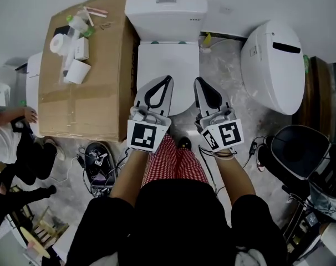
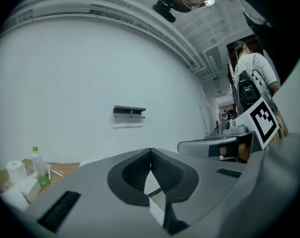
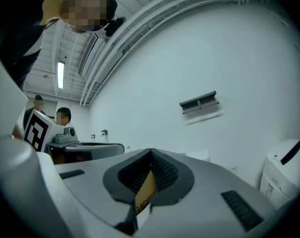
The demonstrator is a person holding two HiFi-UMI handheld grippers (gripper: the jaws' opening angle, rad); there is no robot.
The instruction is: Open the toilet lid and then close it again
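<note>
The toilet lid (image 1: 167,62) lies flat and closed on the bowl in the middle of the scene, with the white tank (image 1: 165,10) on its far side against the wall. Both grippers are over the lid's near part, side by side and pointing away from the person. The left gripper (image 1: 169,77) has its fingers pressed together at the tips with nothing pinched between them, as its own view (image 2: 150,150) shows. The right gripper (image 1: 197,80) is the same, fingers (image 3: 162,170) meeting at the tips and empty. To the left of the toilet stands a cardboard box (image 1: 101,93) carrying paper rolls (image 1: 60,43) and a small bottle (image 2: 38,165). To the right sits another white toilet unit (image 1: 273,65).
</note>
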